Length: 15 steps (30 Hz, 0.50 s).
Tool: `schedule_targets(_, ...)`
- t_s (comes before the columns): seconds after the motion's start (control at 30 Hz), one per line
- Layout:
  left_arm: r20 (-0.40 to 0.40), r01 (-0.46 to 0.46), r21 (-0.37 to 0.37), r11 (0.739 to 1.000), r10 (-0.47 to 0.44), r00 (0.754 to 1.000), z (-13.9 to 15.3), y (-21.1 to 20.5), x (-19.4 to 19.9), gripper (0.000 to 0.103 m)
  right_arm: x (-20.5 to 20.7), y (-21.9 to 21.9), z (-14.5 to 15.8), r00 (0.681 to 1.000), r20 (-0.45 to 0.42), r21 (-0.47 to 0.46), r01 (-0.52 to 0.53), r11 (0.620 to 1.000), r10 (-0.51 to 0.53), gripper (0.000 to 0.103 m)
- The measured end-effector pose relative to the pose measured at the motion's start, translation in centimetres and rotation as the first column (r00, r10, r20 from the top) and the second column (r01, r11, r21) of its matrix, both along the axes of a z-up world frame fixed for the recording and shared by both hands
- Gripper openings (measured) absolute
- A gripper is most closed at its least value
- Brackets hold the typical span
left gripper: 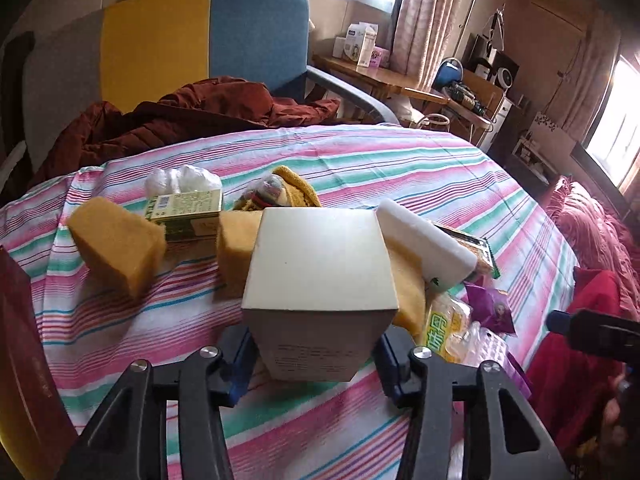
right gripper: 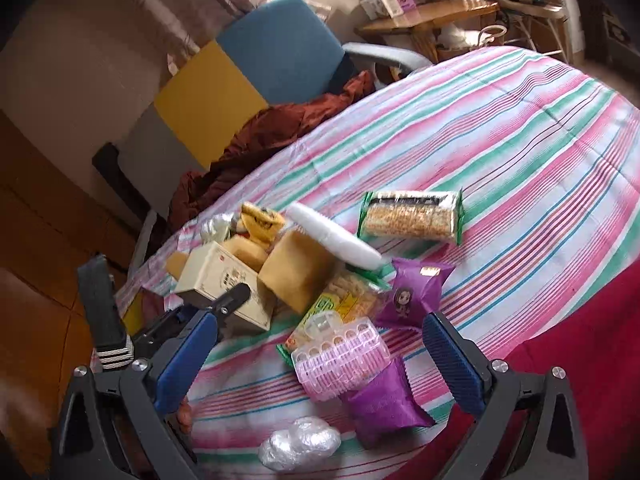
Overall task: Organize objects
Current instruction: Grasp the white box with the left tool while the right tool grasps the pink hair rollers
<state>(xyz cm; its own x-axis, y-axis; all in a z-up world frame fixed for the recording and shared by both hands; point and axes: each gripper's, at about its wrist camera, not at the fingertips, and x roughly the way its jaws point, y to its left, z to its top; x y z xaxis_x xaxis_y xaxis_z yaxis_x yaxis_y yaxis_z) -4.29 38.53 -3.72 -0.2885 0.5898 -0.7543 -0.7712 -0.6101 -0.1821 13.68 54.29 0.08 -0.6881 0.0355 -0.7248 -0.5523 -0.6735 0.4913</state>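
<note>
In the left wrist view my left gripper [left gripper: 316, 360] is shut on a cream cardboard box [left gripper: 320, 272]. Its blue pads press the box's two sides just above the striped sheet [left gripper: 360, 156]. The same box [right gripper: 216, 272] appears in the right wrist view among yellow sponges [right gripper: 296, 276] and a white foam block [right gripper: 332, 236]. My right gripper [right gripper: 320, 356] stands open and holds nothing. It hovers over a pink plastic clip case [right gripper: 340, 360] and two purple snack packets [right gripper: 416, 292]. A green-edged snack bar pack [right gripper: 412, 214] lies farther out.
Two yellow sponges [left gripper: 116, 244], a green carton [left gripper: 188, 212], a yellow sock [left gripper: 288, 188] and a plastic bag [left gripper: 180, 180] lie behind the box. A dark red box [left gripper: 24, 360] stands at left. A brown jacket [left gripper: 180, 116] and a chair [left gripper: 200, 40] sit beyond. A clear plastic wad [right gripper: 298, 448] lies near.
</note>
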Motion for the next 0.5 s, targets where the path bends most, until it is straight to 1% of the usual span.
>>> schedule_targets(0.07,-0.006,0.004,0.016,1.000,-0.004,1.000,0.6,-1.5,0.4,0.051,-1.0,-0.2,-0.6,0.997,0.054,-0.022,-0.052,0.998,0.053,0.103)
schedule_targets(0.1,-0.009,0.010,0.022,1.000,-0.010,1.000,0.9,-2.2,0.6,0.051,-1.8,-0.4,-1.1,0.991,0.096,-0.039,-0.090,0.995,0.093,0.103)
schedule_targets(0.17,0.001,0.016,0.032,0.999,-0.016,1.000,1.3,-3.4,0.8,0.051,-3.2,-1.0,-2.0,0.969,0.188,-0.049,-0.155,0.987,0.162,0.103)
schedule_targets(0.2,0.007,0.015,0.039,0.999,-0.015,1.000,1.5,-3.9,0.9,0.051,-3.9,-1.3,-2.5,0.952,0.239,-0.044,-0.189,0.981,0.194,0.103)
schedule_targets(0.23,0.006,0.013,0.045,0.999,-0.014,1.000,1.7,-4.7,1.1,0.051,-4.8,-1.9,-2.9,0.928,0.296,-0.028,-0.231,0.973,0.229,0.103)
schedule_targets(0.27,0.006,0.012,0.049,0.999,-0.012,1.000,1.9,-5.1,1.2,0.051,-5.4,-2.3,-3.2,0.907,0.338,-0.011,-0.261,0.965,0.249,0.103)
schedule_targets(0.3,0.012,0.009,0.060,0.998,-0.010,1.000,2.2,-5.8,1.4,0.051,-6.2,-2.9,-3.7,0.877,0.399,0.022,-0.299,0.954,0.266,0.103)
schedule_targets(0.33,0.017,0.006,0.069,0.998,-0.008,1.000,2.4,-6.4,1.5,0.051,-6.7,-3.2,-4.0,0.861,0.434,0.044,-0.315,0.948,0.266,0.103)
schedule_targets(0.43,0.021,-0.004,0.084,0.996,0.003,1.000,2.9,-8.0,2.0,0.051,-7.7,-3.4,-5.2,0.825,0.495,0.053,-0.342,0.938,0.273,0.103)
schedule_targets(0.5,0.020,-0.013,0.094,0.995,0.012,1.000,3.3,-8.9,2.2,0.051,-8.0,-3.4,-5.6,0.821,0.503,0.057,-0.345,0.937,0.271,0.103)
